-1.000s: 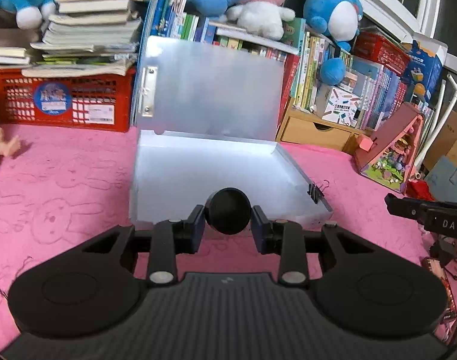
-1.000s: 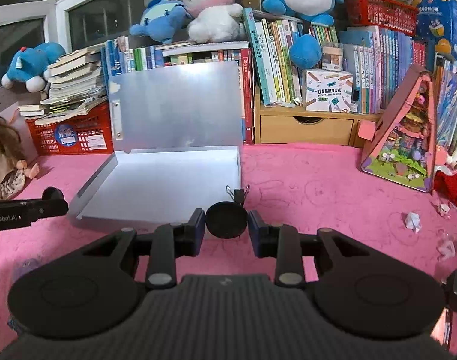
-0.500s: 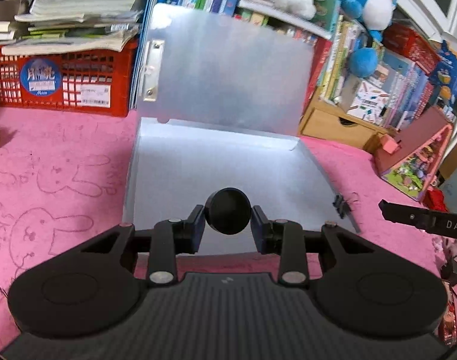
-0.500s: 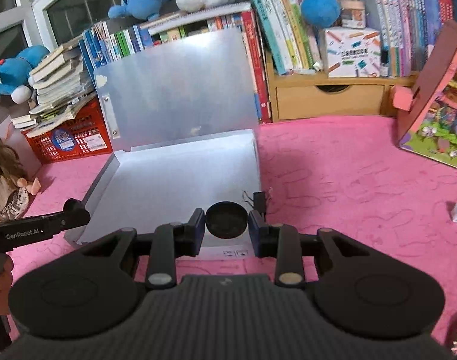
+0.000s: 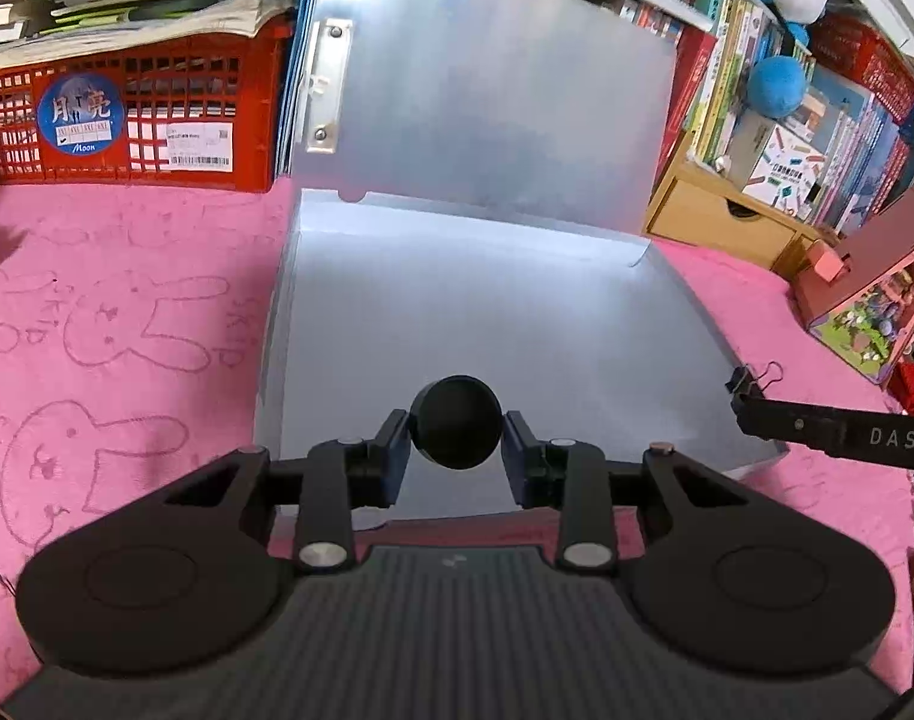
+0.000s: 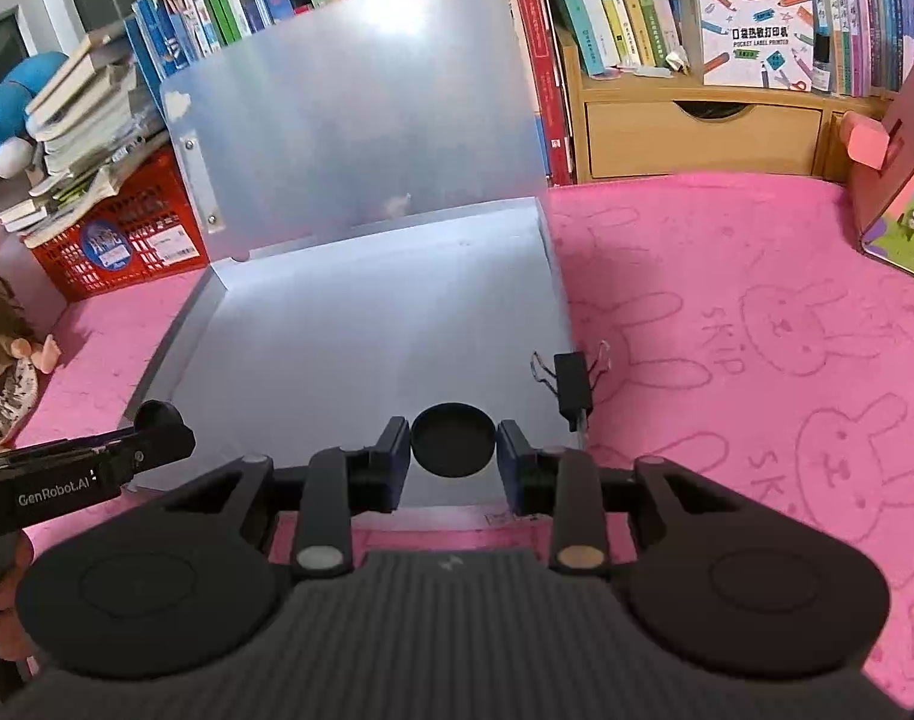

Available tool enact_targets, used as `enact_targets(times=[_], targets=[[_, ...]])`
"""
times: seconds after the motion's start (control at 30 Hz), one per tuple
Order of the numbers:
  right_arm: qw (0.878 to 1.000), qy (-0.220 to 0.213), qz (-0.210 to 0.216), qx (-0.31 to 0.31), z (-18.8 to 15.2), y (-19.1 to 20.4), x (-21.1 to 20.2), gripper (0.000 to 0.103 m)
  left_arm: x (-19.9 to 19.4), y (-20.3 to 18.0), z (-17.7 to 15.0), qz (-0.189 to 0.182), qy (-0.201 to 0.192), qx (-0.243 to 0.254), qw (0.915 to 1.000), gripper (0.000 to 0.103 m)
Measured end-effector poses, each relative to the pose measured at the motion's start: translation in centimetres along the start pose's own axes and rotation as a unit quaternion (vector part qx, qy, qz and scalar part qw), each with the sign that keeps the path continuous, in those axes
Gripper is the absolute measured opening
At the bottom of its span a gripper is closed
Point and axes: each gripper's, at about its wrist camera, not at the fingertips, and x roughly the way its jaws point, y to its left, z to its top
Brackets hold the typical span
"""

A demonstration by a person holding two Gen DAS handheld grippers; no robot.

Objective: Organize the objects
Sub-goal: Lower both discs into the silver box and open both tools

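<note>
Left wrist view: left gripper [image 5: 455, 433] clenched on black disc [image 5: 455, 430] above open grey file box [image 5: 397, 312]; right gripper [image 6: 452, 443] likewise pinching black puck [image 6: 452, 439]; binder clip [image 6: 571, 381] perched on box's right wall; likely both discs bound for box.

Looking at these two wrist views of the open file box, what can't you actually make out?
- File box near edge: both views, hidden behind the gripper bodies.
- Binder clip: right wrist view shows it at the box's right rim; whether it grips the wall is unclear. In the left view the right hand-held gripper partly covers it.
- Doll: cut off by the left edge.
- Crate barcode label: too small to read.
</note>
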Motion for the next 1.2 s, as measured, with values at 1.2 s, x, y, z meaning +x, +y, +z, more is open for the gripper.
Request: enact_targets(times=[1.2], targets=[[0.999,0.030,-0.044,0.006,7.2,-0.1,11.6,0.037,10.9,0.7,7.1,0.046,0.036,0.010,0.9982,0.038]])
